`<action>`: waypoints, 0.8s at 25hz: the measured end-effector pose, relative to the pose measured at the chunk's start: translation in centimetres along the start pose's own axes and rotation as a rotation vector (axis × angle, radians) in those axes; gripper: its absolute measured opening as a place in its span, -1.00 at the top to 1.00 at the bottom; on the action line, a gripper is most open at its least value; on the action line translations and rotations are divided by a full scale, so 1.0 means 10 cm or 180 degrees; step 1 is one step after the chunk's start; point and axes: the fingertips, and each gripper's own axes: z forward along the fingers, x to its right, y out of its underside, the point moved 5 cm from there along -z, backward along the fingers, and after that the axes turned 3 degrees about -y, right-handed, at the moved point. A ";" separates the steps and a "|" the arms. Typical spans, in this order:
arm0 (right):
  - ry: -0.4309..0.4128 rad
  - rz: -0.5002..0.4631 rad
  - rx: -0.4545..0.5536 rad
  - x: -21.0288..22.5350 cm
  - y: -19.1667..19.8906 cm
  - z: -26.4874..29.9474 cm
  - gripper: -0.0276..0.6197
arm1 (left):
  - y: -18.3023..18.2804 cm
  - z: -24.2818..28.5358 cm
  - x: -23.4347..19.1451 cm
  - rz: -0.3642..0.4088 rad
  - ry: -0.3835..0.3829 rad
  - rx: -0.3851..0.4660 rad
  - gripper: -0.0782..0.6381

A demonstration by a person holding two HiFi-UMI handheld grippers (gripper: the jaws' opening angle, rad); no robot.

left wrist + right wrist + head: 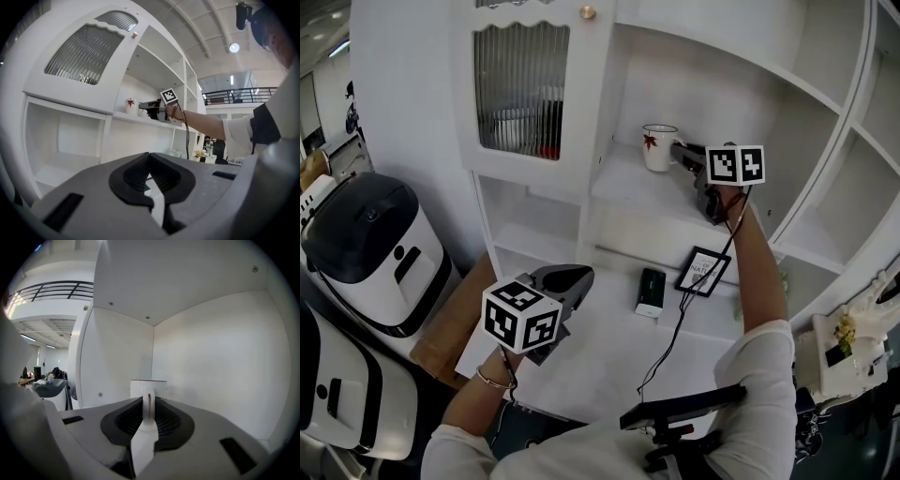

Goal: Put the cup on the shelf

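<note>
- Progress: the white cylindrical cup with a dark rim and a red leaf mark [659, 147] stands upright in the open compartment of the white wooden shelf [628, 192], just right of the ribbed-glass cabinet door [521, 86]. It is near the back wall.
- Judgement: the placing looks nearly done. The cup appears to rest on the shelf board, but the right gripper view hides its base, so contact is not confirmed.
- Right tongs [680, 150]: closed on the cup's loop handle [149, 405], which sits upright between the two ribbed pads. The cup body is just beyond the tips.
- Left to do, by my reading: open the right tongs and draw them straight back without catching the handle.
- Left tongs [577, 278]: fully closed with nothing between them. They hang low, well apart from the cup, over the lower ledge.
- Cup appearance: short, straight-walled and pale, with a thin dark lip. The leaf mark faces left in the head view and the handle points towards the right tongs. No tilt is visible.
</note>
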 end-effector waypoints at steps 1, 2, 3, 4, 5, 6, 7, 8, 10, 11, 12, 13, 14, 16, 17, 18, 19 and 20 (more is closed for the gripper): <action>0.0007 0.0003 -0.0005 0.00 0.01 -0.01 0.69 | 0.00 -0.01 0.00 -0.0003 0.0007 -0.0001 0.76; 0.0016 0.0003 -0.0016 -0.01 0.03 -0.03 0.69 | 0.00 -0.01 0.01 -0.0005 0.0016 -0.0002 0.76; 0.0024 -0.0002 -0.0033 -0.01 0.04 -0.04 0.69 | 0.01 -0.02 0.02 -0.0007 0.0026 -0.0003 0.76; 0.0033 -0.0008 -0.0049 -0.01 0.05 -0.05 0.68 | 0.01 -0.02 0.02 -0.0010 0.0037 -0.0005 0.76; 0.0040 -0.0006 -0.0062 0.00 0.06 -0.06 0.68 | 0.02 -0.02 0.03 -0.0018 0.0047 -0.0007 0.76; 0.0048 0.0003 -0.0071 0.00 0.06 -0.06 0.68 | 0.02 -0.02 0.02 -0.0029 0.0057 -0.0012 0.76; 0.0055 0.0015 -0.0080 0.01 0.07 -0.06 0.68 | 0.02 -0.02 0.02 -0.0041 0.0065 -0.0017 0.76; 0.0062 0.0022 -0.0091 0.01 0.07 -0.06 0.68 | 0.02 -0.02 0.02 -0.0048 0.0070 -0.0020 0.76; 0.0076 0.0018 -0.0122 0.01 0.08 -0.07 0.68 | 0.03 -0.04 0.03 -0.0050 0.0075 -0.0019 0.76; 0.0086 0.0015 -0.0143 0.00 0.09 -0.08 0.67 | 0.03 -0.05 0.03 -0.0051 0.0075 -0.0016 0.76; 0.0097 0.0016 -0.0169 0.00 0.10 -0.09 0.67 | 0.04 -0.06 0.03 -0.0055 0.0075 -0.0015 0.76; 0.0111 0.0016 -0.0202 0.00 0.11 -0.10 0.67 | 0.04 -0.07 0.03 -0.0061 0.0075 -0.0015 0.76; 0.0132 0.0012 -0.0243 0.01 0.12 -0.10 0.66 | 0.05 -0.08 0.02 -0.0068 0.0076 -0.0016 0.76; 0.0188 -0.0010 -0.0322 0.01 0.13 -0.10 0.66 | 0.07 -0.09 0.02 -0.0079 0.0079 -0.0020 0.76; 0.0216 -0.0021 -0.0349 0.01 0.14 -0.10 0.66 | 0.07 -0.09 0.02 -0.0082 0.0083 -0.0022 0.76; 0.0241 -0.0029 -0.0369 0.01 0.13 -0.10 0.65 | 0.08 -0.09 0.03 -0.0083 0.0087 -0.0022 0.76; 0.0264 -0.0035 -0.0386 0.00 0.13 -0.10 0.65 | 0.08 -0.09 0.04 -0.0081 0.0090 -0.0020 0.76; 0.0285 -0.0045 -0.0401 0.00 0.13 -0.10 0.65 | 0.08 -0.10 0.05 -0.0078 0.0092 -0.0016 0.76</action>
